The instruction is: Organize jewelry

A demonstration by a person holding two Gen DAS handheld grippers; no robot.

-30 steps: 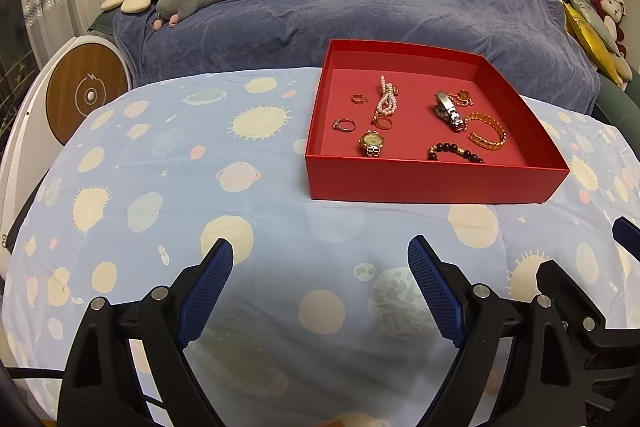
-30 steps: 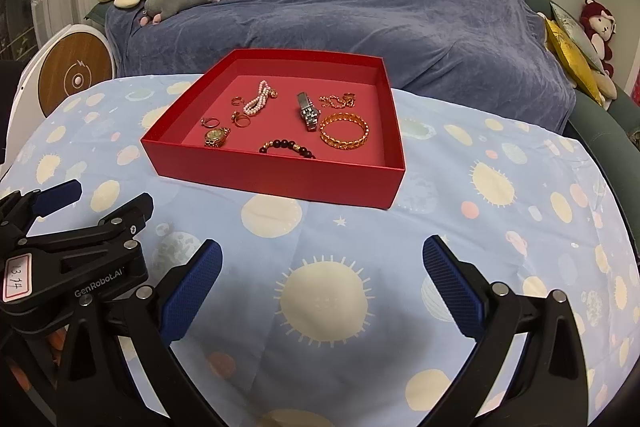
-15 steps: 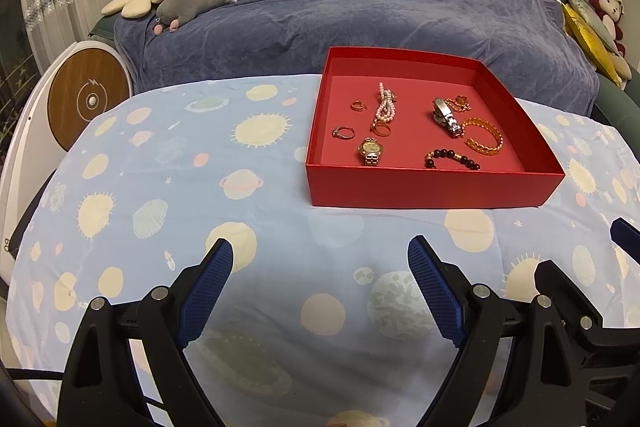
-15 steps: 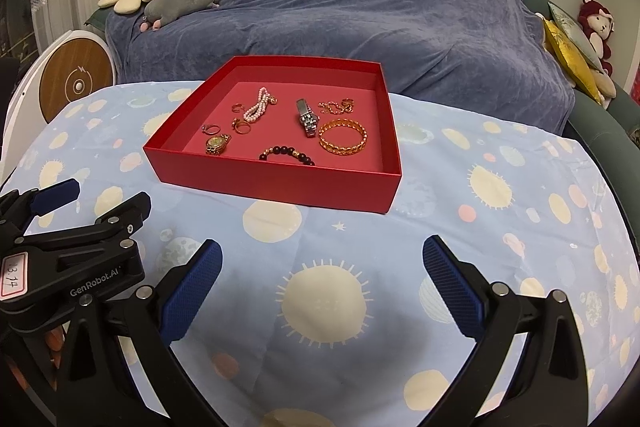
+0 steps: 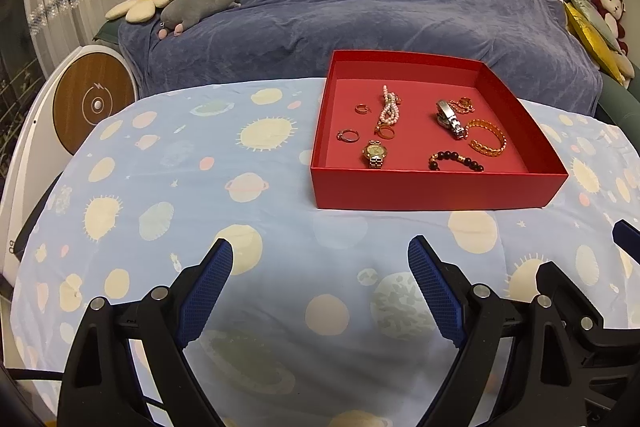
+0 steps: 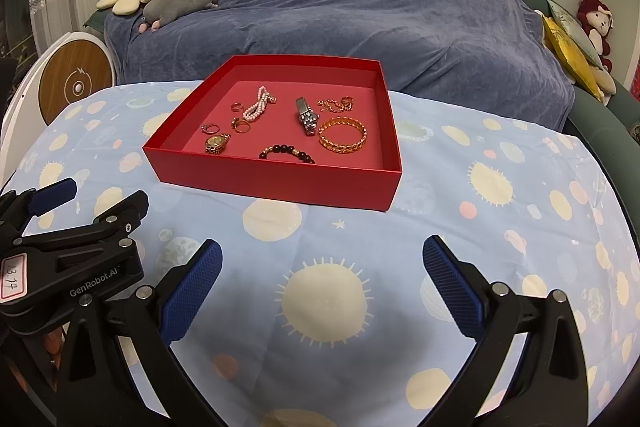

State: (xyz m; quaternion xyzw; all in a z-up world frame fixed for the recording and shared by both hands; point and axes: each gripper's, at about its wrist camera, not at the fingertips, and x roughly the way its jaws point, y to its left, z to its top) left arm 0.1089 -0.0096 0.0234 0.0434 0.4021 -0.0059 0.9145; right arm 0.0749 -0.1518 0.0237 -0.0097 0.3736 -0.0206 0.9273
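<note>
A shallow red box (image 5: 436,189) (image 6: 280,183) sits on the planet-print cloth, holding loose jewelry. Inside lie a gold watch (image 5: 374,153) (image 6: 216,143), a pearl strand (image 5: 389,109) (image 6: 256,107), a silver watch (image 5: 450,117) (image 6: 306,117), a gold bangle (image 5: 486,141) (image 6: 342,135), a dark bead bracelet (image 5: 456,161) (image 6: 286,153) and several small rings (image 5: 348,135). My left gripper (image 5: 320,253) hovers open over the cloth, well short of the box. My right gripper (image 6: 320,255) is open too, empty, beside the left one (image 6: 60,227).
A sofa under a blue-grey throw (image 5: 360,7) runs behind the table, with plush toys (image 5: 200,5) at its left end and yellow cushions (image 6: 572,55) at its right. A round white-and-wood device (image 5: 94,105) stands at the left. The cloth (image 6: 500,227) spreads around the box.
Both views have shifted slightly, so the red box sits a little lower and farther off than a second ago. Both grippers stay open and empty.
</note>
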